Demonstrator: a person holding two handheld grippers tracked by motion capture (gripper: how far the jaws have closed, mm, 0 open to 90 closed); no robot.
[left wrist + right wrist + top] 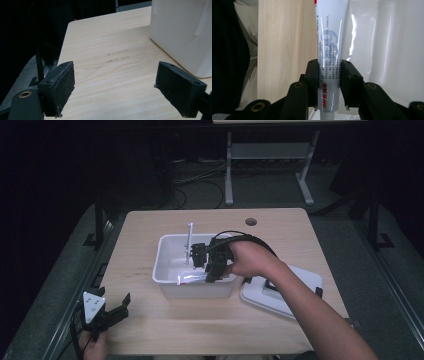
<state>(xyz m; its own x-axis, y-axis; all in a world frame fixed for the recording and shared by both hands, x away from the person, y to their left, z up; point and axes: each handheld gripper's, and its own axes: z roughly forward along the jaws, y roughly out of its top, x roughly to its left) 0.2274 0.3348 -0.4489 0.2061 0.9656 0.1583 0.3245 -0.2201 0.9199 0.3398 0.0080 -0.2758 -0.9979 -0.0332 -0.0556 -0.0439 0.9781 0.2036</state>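
Observation:
A white squeeze tube (331, 37) with grey print and red characters is clamped between the pads of my right gripper (329, 77). In the high view that gripper (214, 266) hangs over the front rim of a white plastic bin (165, 251), and the tube (192, 278) lies level along the rim. A white rod (189, 242) stands upright inside the bin. My left gripper (111, 312) rests at the table's front left corner, jaws wide apart with bare wood between them (115, 82). The bin's wall (180, 32) stands just to its right.
A white lid (280, 292) lies on the table right of the bin, under the right forearm. The wooden table (150, 325) has a cable hole (251, 221) near its far edge. A desk frame stands on the dark floor behind.

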